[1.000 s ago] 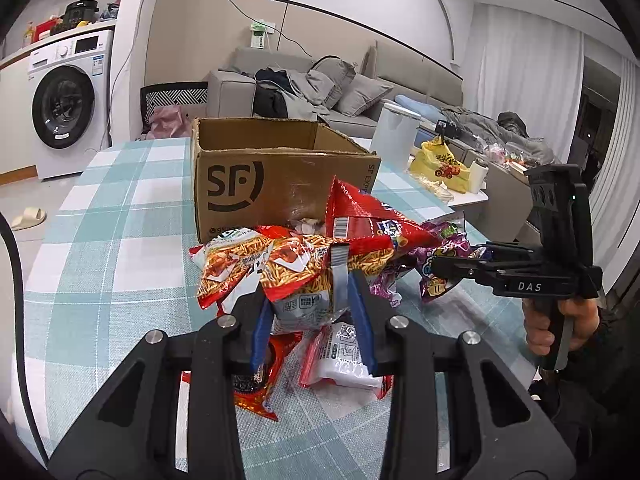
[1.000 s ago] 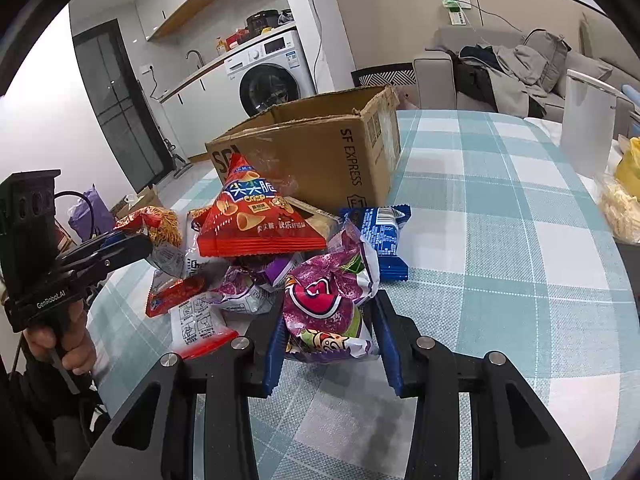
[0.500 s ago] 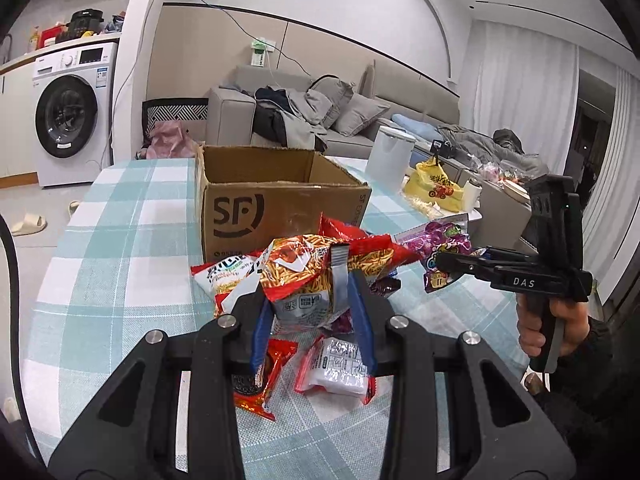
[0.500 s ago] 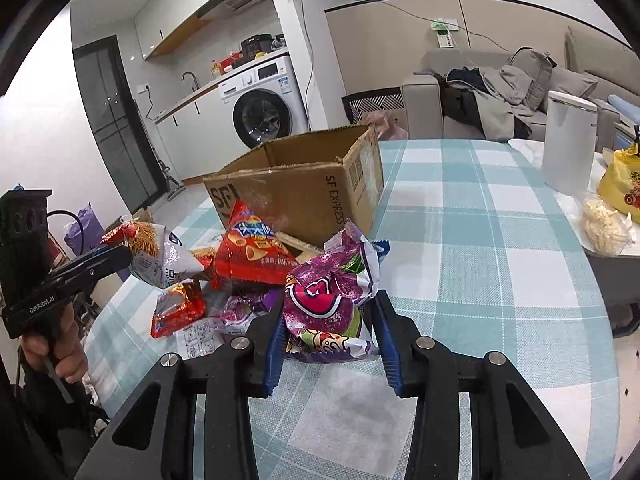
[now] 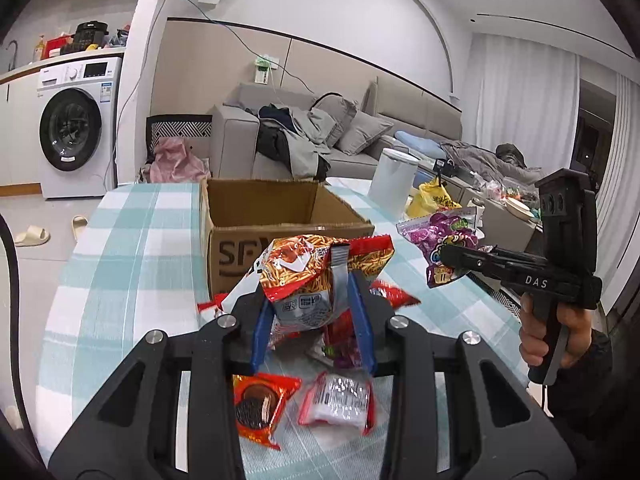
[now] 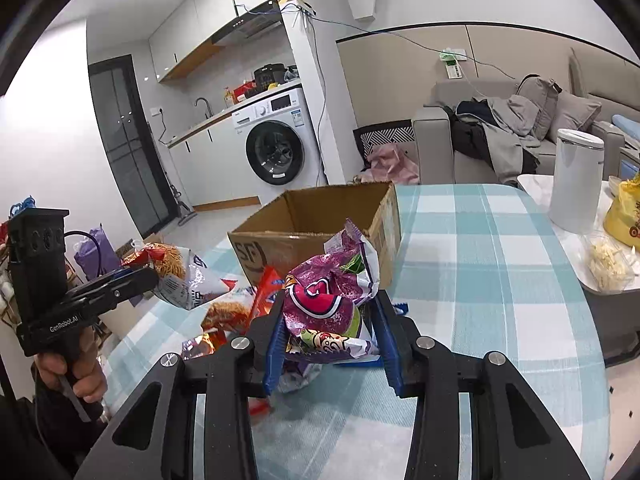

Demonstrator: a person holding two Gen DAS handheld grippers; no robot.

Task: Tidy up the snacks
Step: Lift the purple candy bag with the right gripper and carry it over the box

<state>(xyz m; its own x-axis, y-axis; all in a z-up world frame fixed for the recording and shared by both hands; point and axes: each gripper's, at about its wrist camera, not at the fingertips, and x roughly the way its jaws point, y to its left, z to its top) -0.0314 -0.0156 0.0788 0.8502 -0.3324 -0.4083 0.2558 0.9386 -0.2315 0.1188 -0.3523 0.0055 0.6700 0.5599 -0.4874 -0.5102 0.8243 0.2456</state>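
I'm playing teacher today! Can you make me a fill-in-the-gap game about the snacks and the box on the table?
1. The left gripper holds a red and orange bag of ____ sticks.
2. The right gripper is shut on a snack bag that is mostly ____ in colour.
3. The cardboard box behind the snacks is ____ at the top.
4. The red packet lying on the checked tablecloth shows a dark round ____.

Missing words: noodle; purple; open; cookie
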